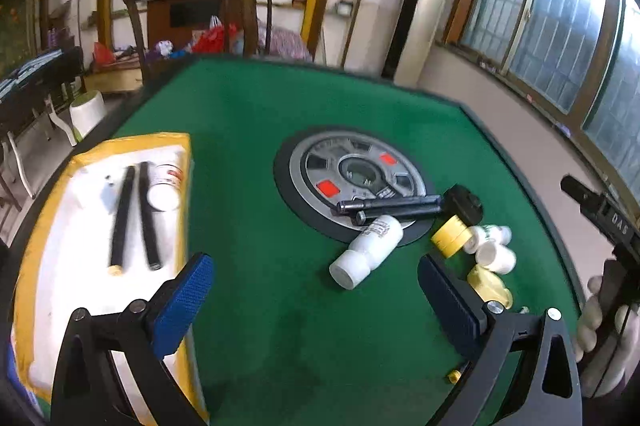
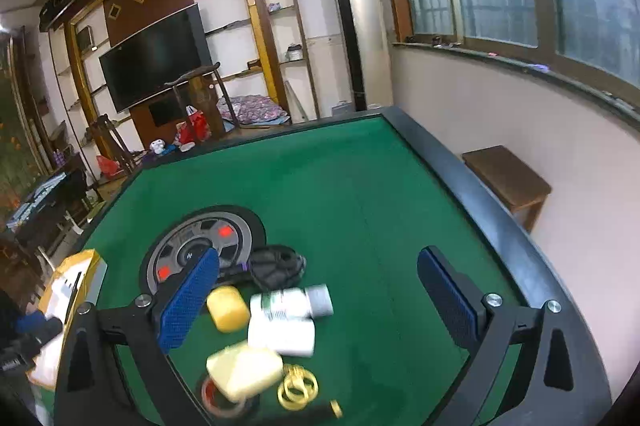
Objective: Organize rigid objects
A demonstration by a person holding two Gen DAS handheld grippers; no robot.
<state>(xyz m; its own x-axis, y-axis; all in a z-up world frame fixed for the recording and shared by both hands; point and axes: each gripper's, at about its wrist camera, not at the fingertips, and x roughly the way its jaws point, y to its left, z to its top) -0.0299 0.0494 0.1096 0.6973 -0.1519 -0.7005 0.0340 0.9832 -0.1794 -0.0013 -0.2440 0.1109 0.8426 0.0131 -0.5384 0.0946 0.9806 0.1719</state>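
Observation:
My left gripper [image 1: 316,282] is open and empty above the green table [image 1: 248,129]. To its left stands a white tray with a yellow rim [image 1: 60,226]; two black rods [image 1: 134,216] and a white bottle [image 1: 165,185] lie in it. Ahead a white bottle [image 1: 366,252] lies on the felt beside two dark rods [image 1: 390,207], a black block [image 1: 464,203], a yellow tape roll [image 1: 452,236] and small white bottles [image 1: 494,250]. My right gripper [image 2: 320,290] is open and empty over a yellow roll [image 2: 228,308], white bottles [image 2: 286,320], a cream piece [image 2: 244,370] and gold rings [image 2: 298,392].
A round grey disc [image 1: 352,177] is set in the table's middle, also shown in the right wrist view [image 2: 200,246]. A raised dark rim [image 2: 472,193] bounds the table. The other handheld gripper [image 1: 604,226] shows at the right edge. Chairs and a TV stand behind.

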